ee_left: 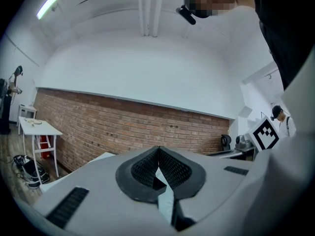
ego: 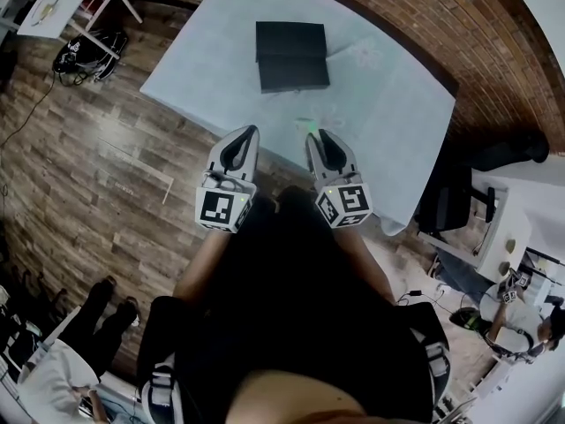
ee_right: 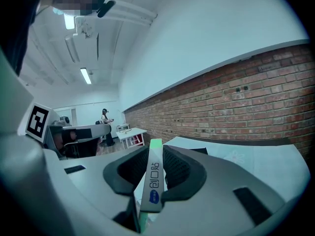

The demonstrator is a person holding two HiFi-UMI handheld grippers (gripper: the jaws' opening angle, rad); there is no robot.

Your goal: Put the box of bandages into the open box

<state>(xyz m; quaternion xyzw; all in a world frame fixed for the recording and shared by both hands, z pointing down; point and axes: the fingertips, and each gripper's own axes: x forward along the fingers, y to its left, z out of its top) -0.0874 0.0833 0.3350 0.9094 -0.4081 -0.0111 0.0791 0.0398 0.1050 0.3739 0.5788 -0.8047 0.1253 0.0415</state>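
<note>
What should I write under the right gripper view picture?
Right tongs clamp the box of bandages, table and brick wall ahead.

overhead and low cameras apparently share table [ego: 402, 104]

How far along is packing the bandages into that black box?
Done: the bandage box is clamped in the right tongs. In hand: it is held at the table's near edge. Left: setting it into the open black box farther in. The left tongs are shut, empty.

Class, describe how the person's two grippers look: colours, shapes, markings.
The left gripper and right gripper match: light grey tapered shells, black ribbed pads inside the jaws, and a cube with black-and-white square markers at each rear.
</note>
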